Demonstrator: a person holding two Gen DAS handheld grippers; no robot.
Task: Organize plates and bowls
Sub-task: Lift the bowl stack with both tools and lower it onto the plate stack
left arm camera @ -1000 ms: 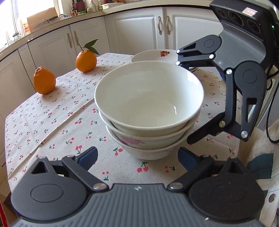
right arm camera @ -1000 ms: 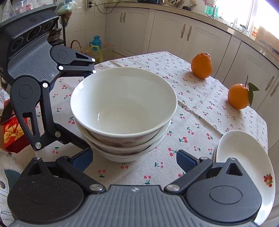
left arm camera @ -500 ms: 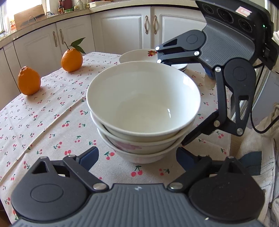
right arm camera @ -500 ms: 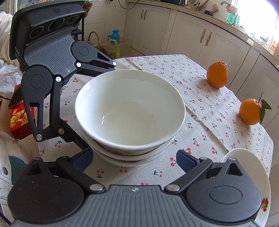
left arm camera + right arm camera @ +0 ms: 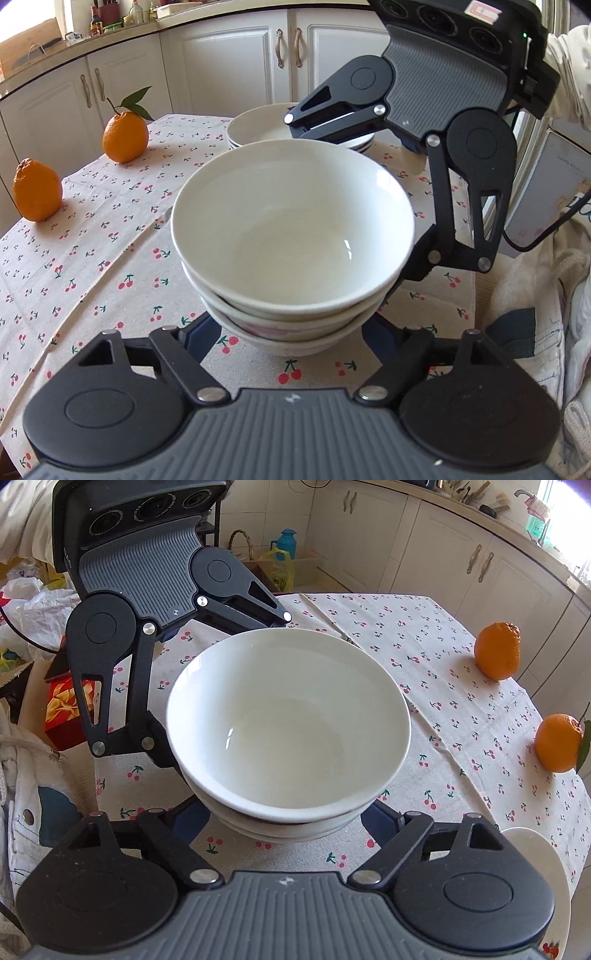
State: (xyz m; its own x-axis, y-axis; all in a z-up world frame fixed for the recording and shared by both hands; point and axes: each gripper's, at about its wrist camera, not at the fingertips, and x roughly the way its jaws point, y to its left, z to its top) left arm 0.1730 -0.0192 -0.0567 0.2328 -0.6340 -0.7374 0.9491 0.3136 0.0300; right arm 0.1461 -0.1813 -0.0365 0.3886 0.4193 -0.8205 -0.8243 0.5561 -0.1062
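You won't find much to read here. The right gripper (image 5: pixel 373 206) carries a small white sticker with a red outline (image 5: pixel 485 9) on its top housing, but its print is too blurred to make out. A pale panel (image 5: pixel 546 192) past the table's right edge shows a faint line of small writing, also illegible. The bowls (image 5: pixel 291 236), the plates (image 5: pixel 258 125) and the cherry-print tablecloth (image 5: pixel 92 251) bear pictures only, no lettering.

Three white bowls (image 5: pixel 291 236) nested upright on the table; stack of white plates (image 5: pixel 258 127) just behind, at the table edge.
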